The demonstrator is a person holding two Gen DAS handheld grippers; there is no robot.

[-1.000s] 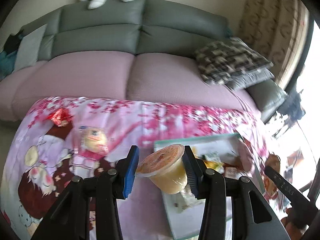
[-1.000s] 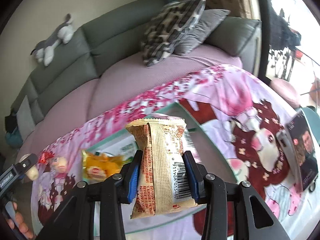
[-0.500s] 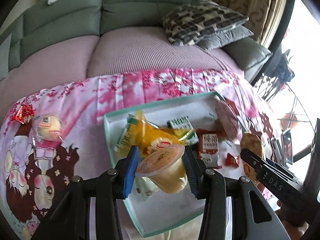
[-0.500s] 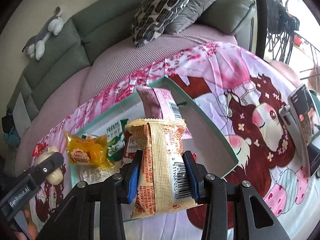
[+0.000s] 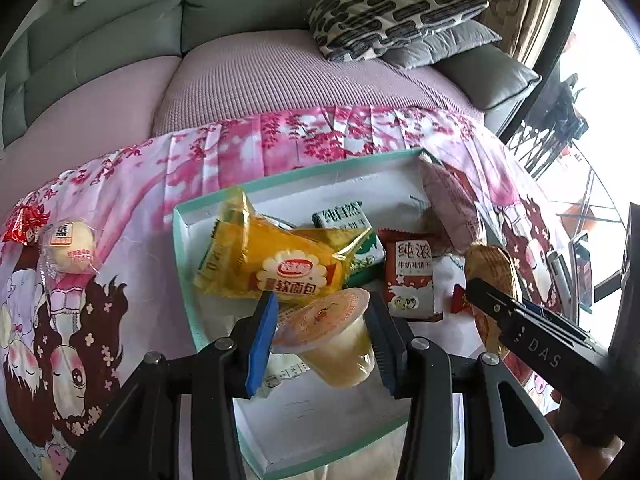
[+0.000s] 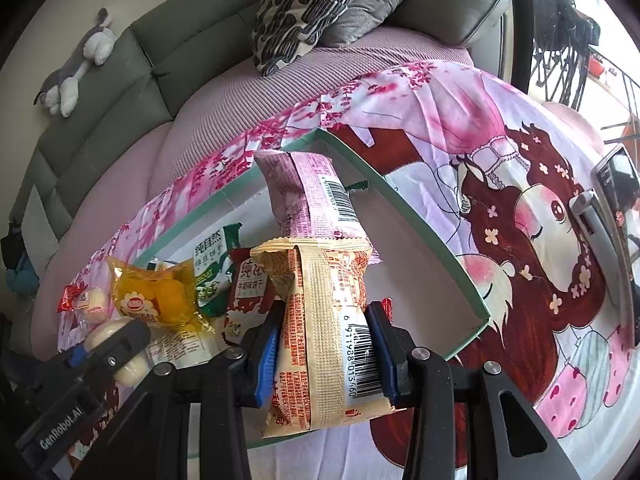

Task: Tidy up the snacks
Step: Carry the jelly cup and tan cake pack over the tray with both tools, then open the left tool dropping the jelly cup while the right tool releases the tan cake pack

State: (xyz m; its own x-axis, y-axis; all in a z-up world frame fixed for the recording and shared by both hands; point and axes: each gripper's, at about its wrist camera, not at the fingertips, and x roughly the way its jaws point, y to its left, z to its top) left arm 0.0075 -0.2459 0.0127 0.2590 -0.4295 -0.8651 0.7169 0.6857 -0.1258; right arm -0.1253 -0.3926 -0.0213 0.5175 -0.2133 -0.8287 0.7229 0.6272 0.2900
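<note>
Over the near part of the shallow green-rimmed box point(image 5: 188, 264), the left tool point(image 5: 320, 336) gripped one jelly cup point(image 5: 332, 340) between its two blue-padded fingers, the cup tilted with its orange foil lid facing up and away. The right tool point(image 6: 326, 348) pinched one cream-coloured snack pack point(image 6: 324, 332) upright between its pads, barcode facing the camera, above the box's near right part.

The box point(image 6: 404, 216) lay on a pink cartoon-print cloth point(image 5: 120, 184) covering the surface. Five whole snacks showed inside it: one yellow bread pack point(image 5: 280, 264) on the left, one green-and-white biscuit pack point(image 5: 344, 220) partly under it, one red-brown biscuit pack point(image 5: 412, 276) to its right, one purple pack point(image 6: 312, 196) leaning in the far right corner, and one small red sweet point(image 5: 458, 300) near the right tool's tip. A white wrapper lay flat under the bread pack; what it was could not be told.

Outside the box, on the cloth at far left, lay two more items: one round pale bun in clear wrap point(image 5: 70, 246) and one red foil sweet point(image 5: 24, 226), just beside each other.

Beyond the surface stood one grey-green sofa point(image 5: 240, 4) with a mauve seat cover, carrying two cushions point(image 5: 392, 16) at its right end, a patterned one on top of a plain grey one, and one grey-and-white plush toy point(image 6: 76, 68) on the backrest.
</note>
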